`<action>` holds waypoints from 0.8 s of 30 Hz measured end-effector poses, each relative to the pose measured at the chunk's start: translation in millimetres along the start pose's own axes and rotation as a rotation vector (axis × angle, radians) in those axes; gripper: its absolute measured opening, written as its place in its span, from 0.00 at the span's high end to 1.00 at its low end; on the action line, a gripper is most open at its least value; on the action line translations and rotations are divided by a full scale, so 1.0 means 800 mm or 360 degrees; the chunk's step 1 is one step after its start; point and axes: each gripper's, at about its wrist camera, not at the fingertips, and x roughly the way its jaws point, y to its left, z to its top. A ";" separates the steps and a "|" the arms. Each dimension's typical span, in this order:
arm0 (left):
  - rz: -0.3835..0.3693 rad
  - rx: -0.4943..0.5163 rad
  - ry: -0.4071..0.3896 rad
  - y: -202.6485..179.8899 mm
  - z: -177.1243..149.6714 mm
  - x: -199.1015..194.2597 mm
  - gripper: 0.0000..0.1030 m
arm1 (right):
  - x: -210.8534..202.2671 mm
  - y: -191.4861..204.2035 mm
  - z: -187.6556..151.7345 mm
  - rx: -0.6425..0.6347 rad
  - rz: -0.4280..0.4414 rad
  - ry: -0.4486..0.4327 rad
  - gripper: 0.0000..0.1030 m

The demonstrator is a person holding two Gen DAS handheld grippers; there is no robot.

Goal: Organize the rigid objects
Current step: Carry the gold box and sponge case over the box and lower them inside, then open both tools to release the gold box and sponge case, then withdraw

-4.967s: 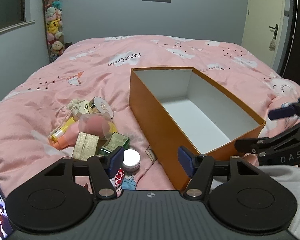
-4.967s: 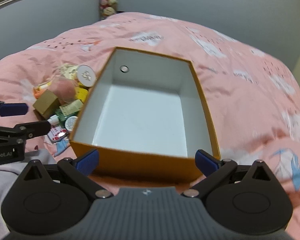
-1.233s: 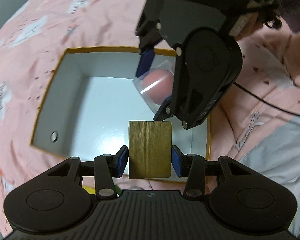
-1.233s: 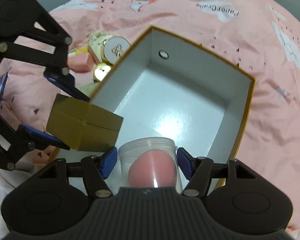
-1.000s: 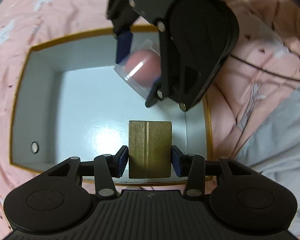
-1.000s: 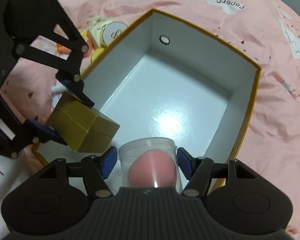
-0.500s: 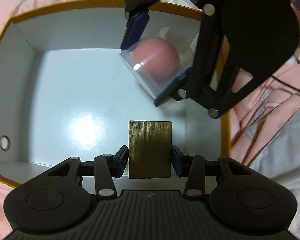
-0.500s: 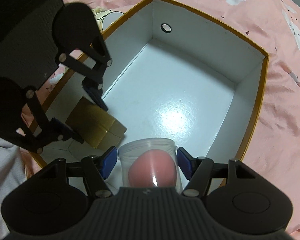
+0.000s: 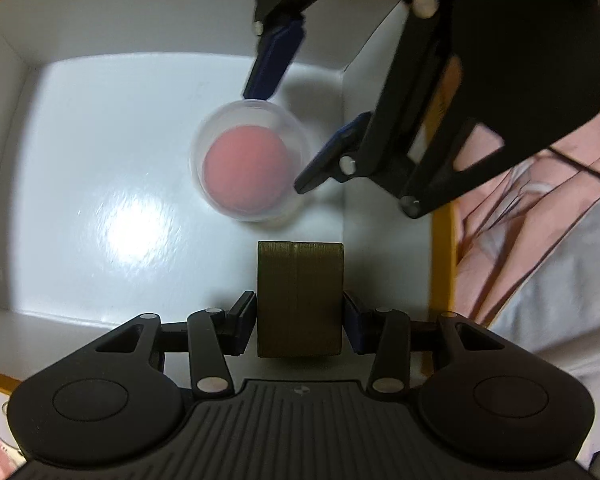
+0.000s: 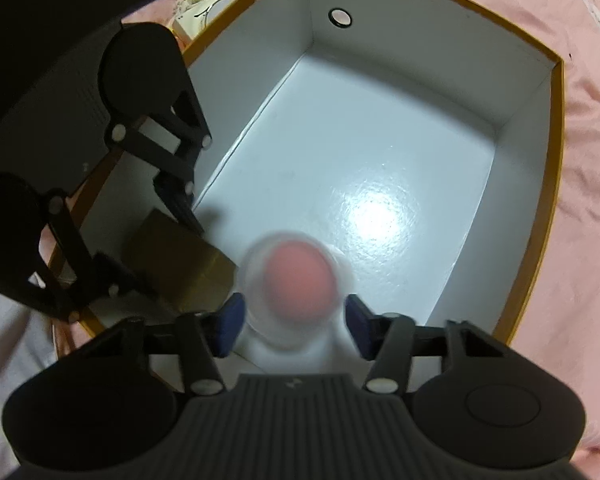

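Note:
My left gripper point(image 9: 300, 328) is shut on a gold box point(image 9: 300, 300) and holds it low inside the orange box with white inside point(image 9: 60, 80), near its corner. My right gripper point(image 10: 292, 328) has its jaws spread wider than the clear cup with a pink sponge point(image 10: 296, 276), which looks blurred between them. In the left wrist view the cup point(image 9: 248, 164) is on or just above the box floor, and the right gripper point(image 9: 296, 120) hovers beside it, its blue pads point(image 9: 274, 64) apart from the cup. The gold box also shows in the right wrist view point(image 10: 180, 264).
The pink bed cover point(image 10: 588, 160) surrounds the orange box point(image 10: 556, 160). A few small items point(image 10: 196, 12) lie outside the box's left wall. Grey clothing point(image 9: 560, 280) is at the right in the left wrist view.
My right gripper has opened and let go of the clear cup, which has dropped toward the box floor. My left gripper has lowered the gold box deeper into the box.

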 end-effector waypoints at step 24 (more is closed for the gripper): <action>-0.0006 -0.0114 -0.0271 0.025 -0.029 -0.033 0.57 | 0.024 -0.023 0.029 0.0335 0.0218 -0.0035 0.51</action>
